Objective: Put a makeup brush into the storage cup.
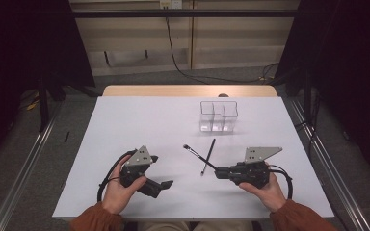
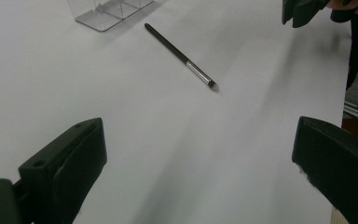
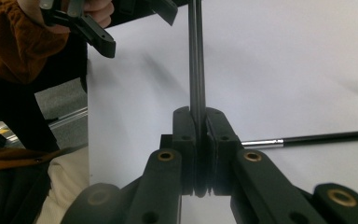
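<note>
A white worktop [image 1: 139,125] is seen from above. The left hand-held gripper [image 1: 161,185], at seven o'clock, is held with its jaws spread wide and nothing between them. The right hand-held gripper [image 1: 218,172], at five o'clock, is clamped on a thin black brush [image 1: 198,156] whose tip points toward ten o'clock. A second brush [image 1: 208,155], with a silver collar, lies flat on the worktop near centre, crossing beneath the first. A clear divided box [image 1: 218,116] stands at one o'clock, well apart from both hand-held grippers.

Held brush [image 3: 196,60] tip beyond frame
</note>
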`<state>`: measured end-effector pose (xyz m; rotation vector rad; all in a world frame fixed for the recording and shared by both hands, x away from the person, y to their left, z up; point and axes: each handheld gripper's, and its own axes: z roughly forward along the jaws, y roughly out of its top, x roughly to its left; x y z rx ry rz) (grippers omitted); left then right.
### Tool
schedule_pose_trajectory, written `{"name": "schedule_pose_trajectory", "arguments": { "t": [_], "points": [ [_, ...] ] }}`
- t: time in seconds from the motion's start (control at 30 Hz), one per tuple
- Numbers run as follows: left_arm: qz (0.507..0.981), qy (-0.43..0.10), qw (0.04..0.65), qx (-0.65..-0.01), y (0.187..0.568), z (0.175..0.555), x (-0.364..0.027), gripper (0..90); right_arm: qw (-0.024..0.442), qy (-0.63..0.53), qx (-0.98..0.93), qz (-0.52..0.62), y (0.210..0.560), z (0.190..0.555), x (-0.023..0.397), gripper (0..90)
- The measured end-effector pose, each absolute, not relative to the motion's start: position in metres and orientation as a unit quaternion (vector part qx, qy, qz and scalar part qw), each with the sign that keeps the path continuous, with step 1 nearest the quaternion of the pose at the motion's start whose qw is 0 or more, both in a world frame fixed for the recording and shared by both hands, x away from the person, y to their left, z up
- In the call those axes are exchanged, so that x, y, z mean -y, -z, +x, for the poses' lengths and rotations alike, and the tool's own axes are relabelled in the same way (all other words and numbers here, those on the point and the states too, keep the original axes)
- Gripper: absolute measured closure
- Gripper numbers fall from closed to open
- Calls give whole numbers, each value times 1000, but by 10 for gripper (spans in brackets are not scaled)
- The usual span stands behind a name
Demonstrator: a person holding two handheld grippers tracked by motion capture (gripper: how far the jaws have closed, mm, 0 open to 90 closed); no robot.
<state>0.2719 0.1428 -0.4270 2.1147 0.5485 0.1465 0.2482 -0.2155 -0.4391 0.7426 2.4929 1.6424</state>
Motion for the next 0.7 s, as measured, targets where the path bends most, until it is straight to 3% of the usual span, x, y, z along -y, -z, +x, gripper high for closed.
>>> {"name": "schedule_pose_trajectory", "arguments": {
  "t": [0.7],
  "points": [
    [805,-66,549,-213,421,268,-129,28,50,-562,-798,213,437,244,211,842]
  ]
}}
